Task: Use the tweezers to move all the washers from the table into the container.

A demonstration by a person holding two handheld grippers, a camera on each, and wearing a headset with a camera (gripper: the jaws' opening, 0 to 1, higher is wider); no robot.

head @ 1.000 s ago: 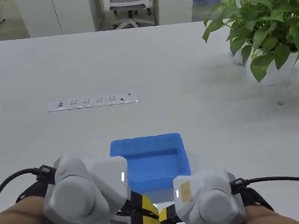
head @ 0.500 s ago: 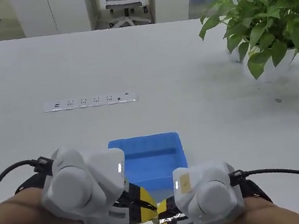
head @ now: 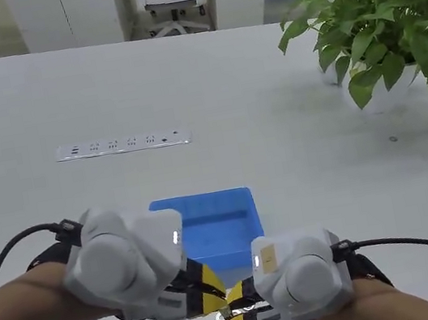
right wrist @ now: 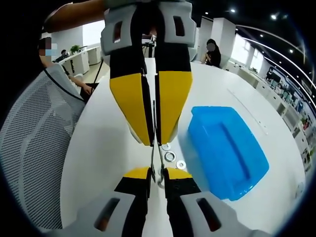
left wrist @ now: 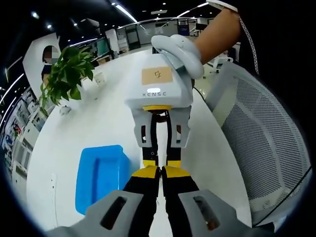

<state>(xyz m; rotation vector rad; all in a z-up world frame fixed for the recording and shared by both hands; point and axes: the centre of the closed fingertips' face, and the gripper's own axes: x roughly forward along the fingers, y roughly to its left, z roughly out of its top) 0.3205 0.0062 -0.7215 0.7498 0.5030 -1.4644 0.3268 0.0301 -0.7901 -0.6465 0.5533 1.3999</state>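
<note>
In the right gripper view the right gripper (right wrist: 158, 174) rises from the bottom of the frame. Its yellow-tipped fingers are drawn narrow, with one end of the tweezers (right wrist: 154, 159) running into the slit between them. The left gripper (right wrist: 155, 140) comes down from the top of that frame, tip to tip with the right. Its fingers are just as narrow, and the thin steel blades lie in their gap. Both pairs appear to be clamped on the tool at once.

Three washers (right wrist: 170, 156) lie flat on the white worktop (right wrist: 108, 148) at the centre of the frame. They sit in a loose cluster just beside the long wall of the blue container (right wrist: 227, 148), right of centre, which looks to have nothing in it.

The washers are probably light, stiff and slick, and they lie thin against the surface, so tips that press down on them are likely to skate off. A surer hold would be one tip through the hole and the other outside the rim, pinching the band.

The tweezers are slender and springy and could roll between flat fingers. The best place to hold them looks to be mid-body, where a squeeze closes the points.
</note>
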